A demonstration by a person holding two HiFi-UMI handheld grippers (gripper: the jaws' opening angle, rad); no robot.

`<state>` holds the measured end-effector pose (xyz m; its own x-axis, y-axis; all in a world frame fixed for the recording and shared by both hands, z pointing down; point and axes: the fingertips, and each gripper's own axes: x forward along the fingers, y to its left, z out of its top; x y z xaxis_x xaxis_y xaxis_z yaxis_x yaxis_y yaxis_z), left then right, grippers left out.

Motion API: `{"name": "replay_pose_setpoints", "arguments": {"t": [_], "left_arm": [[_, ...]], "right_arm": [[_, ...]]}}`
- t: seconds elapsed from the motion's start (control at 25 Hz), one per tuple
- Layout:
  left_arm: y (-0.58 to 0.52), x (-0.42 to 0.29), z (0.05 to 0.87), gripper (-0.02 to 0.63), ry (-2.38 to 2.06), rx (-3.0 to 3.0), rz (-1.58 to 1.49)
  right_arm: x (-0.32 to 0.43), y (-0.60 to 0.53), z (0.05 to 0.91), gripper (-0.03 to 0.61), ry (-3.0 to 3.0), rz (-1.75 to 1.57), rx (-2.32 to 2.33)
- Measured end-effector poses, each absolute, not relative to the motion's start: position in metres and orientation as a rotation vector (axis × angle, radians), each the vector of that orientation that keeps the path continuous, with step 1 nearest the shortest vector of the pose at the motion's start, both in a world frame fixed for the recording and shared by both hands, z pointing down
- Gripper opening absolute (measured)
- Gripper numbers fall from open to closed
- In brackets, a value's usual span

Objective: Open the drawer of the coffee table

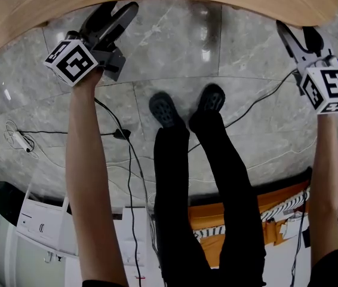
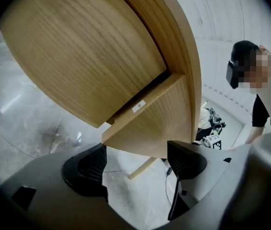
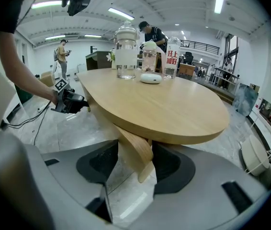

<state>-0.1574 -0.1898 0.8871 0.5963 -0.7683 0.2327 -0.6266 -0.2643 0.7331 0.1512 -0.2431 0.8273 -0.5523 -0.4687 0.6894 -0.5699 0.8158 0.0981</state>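
drawer [image 2: 150, 123] of the coffee table [image 2: 78, 47], a wedge tucked under its top, seemingly not yet opened; left gripper [image 2: 135, 150] agape at its lower edge, right gripper [image 3: 135, 152] agape around a curved leg [image 3: 131, 138]; next, likely clamping that edge and pulling.

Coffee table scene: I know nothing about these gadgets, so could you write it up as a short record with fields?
table: oval wooden coffee table, curved leg
on top: glass jars, a bottle, a small white round object
drawer: wooden wedge under the tabletop, small white label
left gripper: jaws apart, pointed at the drawer, clamping nothing
right gripper: jaws apart, leg showing beyond the gap, clamping nothing
floor: grey stone tiles, loose cables
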Motion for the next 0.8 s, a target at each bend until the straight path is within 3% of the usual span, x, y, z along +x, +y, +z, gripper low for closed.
{"name": "replay_pose_setpoints", "arguments": {"t": [0.2, 0.52, 0.8], "left_arm": [[-0.193, -0.166, 0.888, 0.416, -1.172, 1.961, -0.221], [-0.194, -0.16, 0.881, 0.414, -1.139, 2.016, -0.186], [-0.183, -0.165, 0.879, 0.359, -1.141, 2.043, -0.097]], "right_arm": [[0.154, -0.243, 0.827, 0.218, -2.26, 0.173, 0.762], [0.158, -0.243, 0.833, 0.218, -2.289, 0.199, 0.76], [0.153, -0.234, 0.827, 0.209, -2.268, 0.15, 0.699]]}}
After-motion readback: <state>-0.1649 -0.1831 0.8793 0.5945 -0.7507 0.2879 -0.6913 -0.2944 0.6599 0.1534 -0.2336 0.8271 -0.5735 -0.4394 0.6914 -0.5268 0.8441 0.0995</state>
